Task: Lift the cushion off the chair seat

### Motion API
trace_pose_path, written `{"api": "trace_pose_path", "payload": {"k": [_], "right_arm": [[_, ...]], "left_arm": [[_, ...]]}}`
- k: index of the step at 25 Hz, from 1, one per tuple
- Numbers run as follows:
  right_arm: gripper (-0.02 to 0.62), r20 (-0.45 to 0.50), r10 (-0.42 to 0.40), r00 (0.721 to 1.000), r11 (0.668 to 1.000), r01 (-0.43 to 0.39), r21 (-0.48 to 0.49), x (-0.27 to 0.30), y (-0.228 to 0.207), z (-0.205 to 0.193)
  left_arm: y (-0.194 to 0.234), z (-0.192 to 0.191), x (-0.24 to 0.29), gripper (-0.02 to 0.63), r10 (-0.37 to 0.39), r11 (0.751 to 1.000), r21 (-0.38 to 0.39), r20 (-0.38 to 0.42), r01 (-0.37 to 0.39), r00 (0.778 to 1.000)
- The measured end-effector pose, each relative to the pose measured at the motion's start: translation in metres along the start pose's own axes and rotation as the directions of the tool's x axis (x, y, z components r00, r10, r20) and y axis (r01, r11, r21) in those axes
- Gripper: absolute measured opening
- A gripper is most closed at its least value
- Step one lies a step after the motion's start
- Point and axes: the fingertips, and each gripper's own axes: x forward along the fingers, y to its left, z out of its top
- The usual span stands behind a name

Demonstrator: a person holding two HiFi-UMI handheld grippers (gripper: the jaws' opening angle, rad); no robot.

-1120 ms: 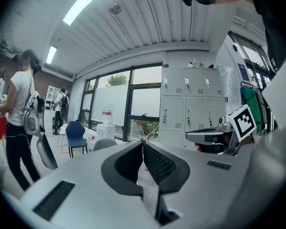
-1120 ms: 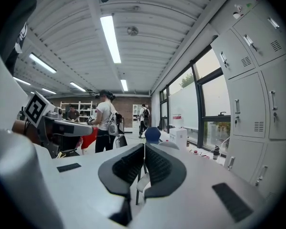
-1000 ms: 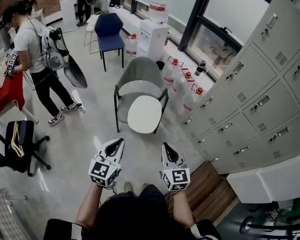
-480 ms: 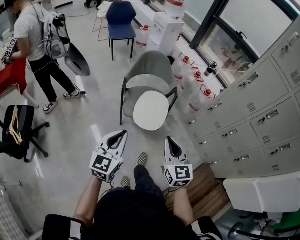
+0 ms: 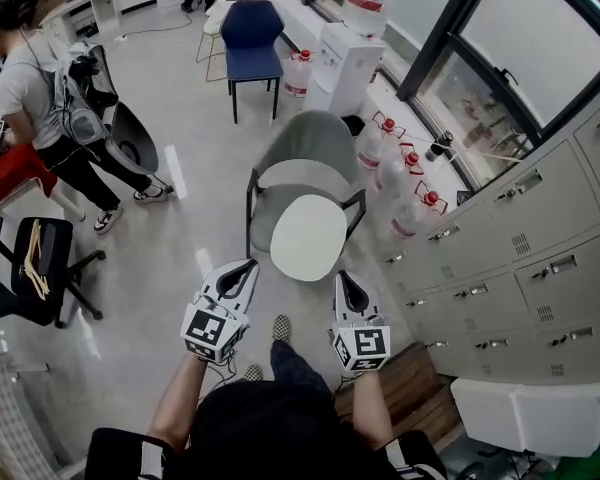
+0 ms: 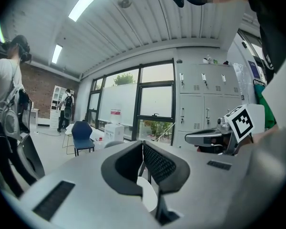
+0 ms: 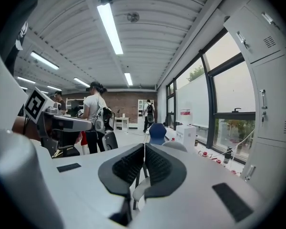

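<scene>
A round white cushion point(image 5: 308, 236) lies on the seat of a grey chair point(image 5: 302, 146) with a black frame. Both grippers hover in front of the chair's front edge, short of the cushion and not touching it. My left gripper point(image 5: 247, 265) is at the cushion's near left, its jaws shut and empty. My right gripper point(image 5: 341, 277) is at the near right, also shut with nothing in it. In the left gripper view the cushion point(image 6: 148, 200) shows below the closed jaws point(image 6: 143, 145). In the right gripper view the cushion point(image 7: 139, 191) peeks out under the shut jaws point(image 7: 144, 148).
Grey lockers point(image 5: 540, 258) line the right side. Water bottles point(image 5: 410, 193) stand between chair and lockers. A blue chair point(image 5: 252, 38) and a water dispenser point(image 5: 354, 53) are behind. A person with a backpack point(image 5: 50, 118) and a black office chair point(image 5: 35, 268) are at left.
The person has stepped toward the grey chair, so both grippers now sit closer to its front edge and the cushion. Jaws stayed shut.
</scene>
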Motion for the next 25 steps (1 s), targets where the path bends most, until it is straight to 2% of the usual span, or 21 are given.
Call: {"api": "trace_pose_path", "payload": {"k": [7,12,25], "right_arm": [[0.029,-0.017,0.024,1.0,0.999,-0.023,0.037,0.059,-0.052,0.0],[0.029,-0.033,0.005,0.999,0.999,-0.003,0.052,0.088,-0.094,-0.009],[0.029,-0.103,-0.026,0.994,0.989,0.041,0.142,0.127,-0.174,-0.061]], "left_arm": [[0.021,-0.001,0.071,0.02,0.016,1.0,-0.023,-0.039,-0.017,0.999],[0.026,-0.011,0.125,0.02,0.008,0.999,-0.048,-0.081,-0.012,0.997],[0.027,-0.044,0.219,0.02,-0.017,0.998,-0.065,-0.177,0.005,0.984]]}}
